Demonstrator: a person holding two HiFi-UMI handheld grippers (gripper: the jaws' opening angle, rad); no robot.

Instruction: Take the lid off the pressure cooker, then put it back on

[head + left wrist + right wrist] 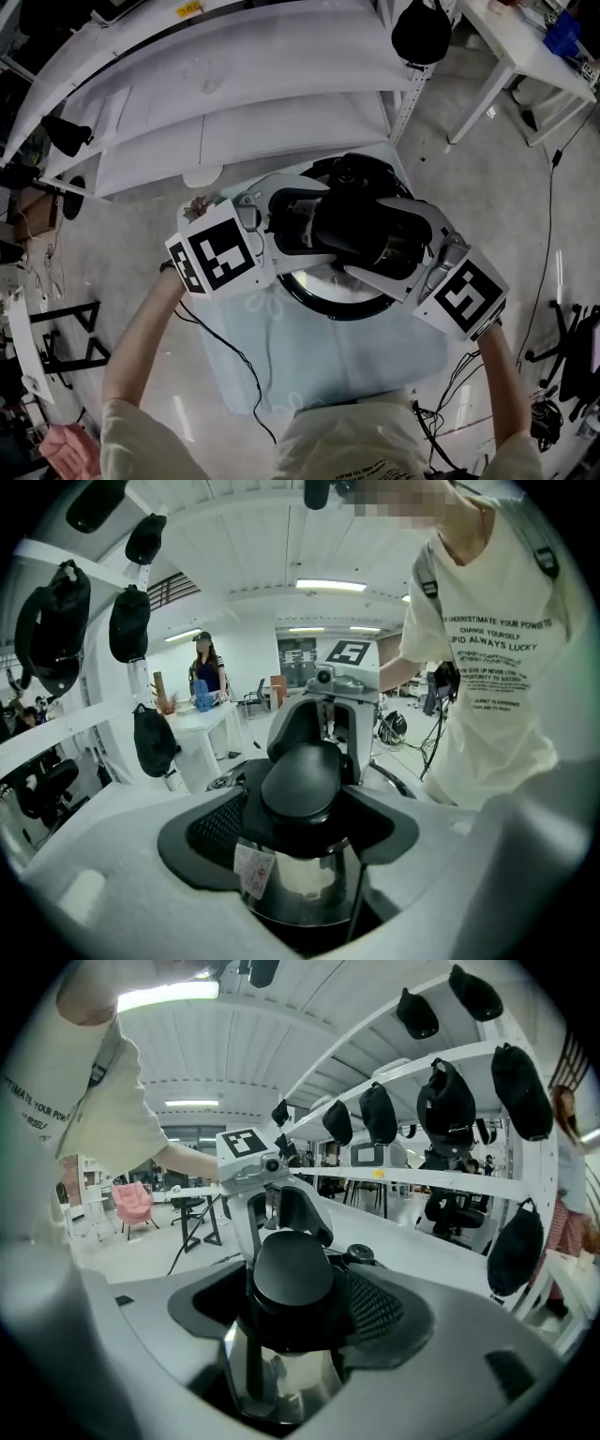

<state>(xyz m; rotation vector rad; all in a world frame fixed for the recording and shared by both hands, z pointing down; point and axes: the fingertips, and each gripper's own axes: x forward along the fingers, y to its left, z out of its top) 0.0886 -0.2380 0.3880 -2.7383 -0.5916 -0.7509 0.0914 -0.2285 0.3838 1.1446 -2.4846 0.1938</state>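
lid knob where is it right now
Head view, centre: the lid knob is clamped between the left gripper and the right gripper, near the white shelves.

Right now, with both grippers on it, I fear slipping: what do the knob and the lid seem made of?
Knob: looks like black moulded plastic, satin finish, only soft dull highlights.
Lid: likely polished stainless steel, bright and mirror-like, showing warped reflections below the knob.

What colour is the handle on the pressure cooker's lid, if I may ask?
Black; the right gripper view shows the handle best.
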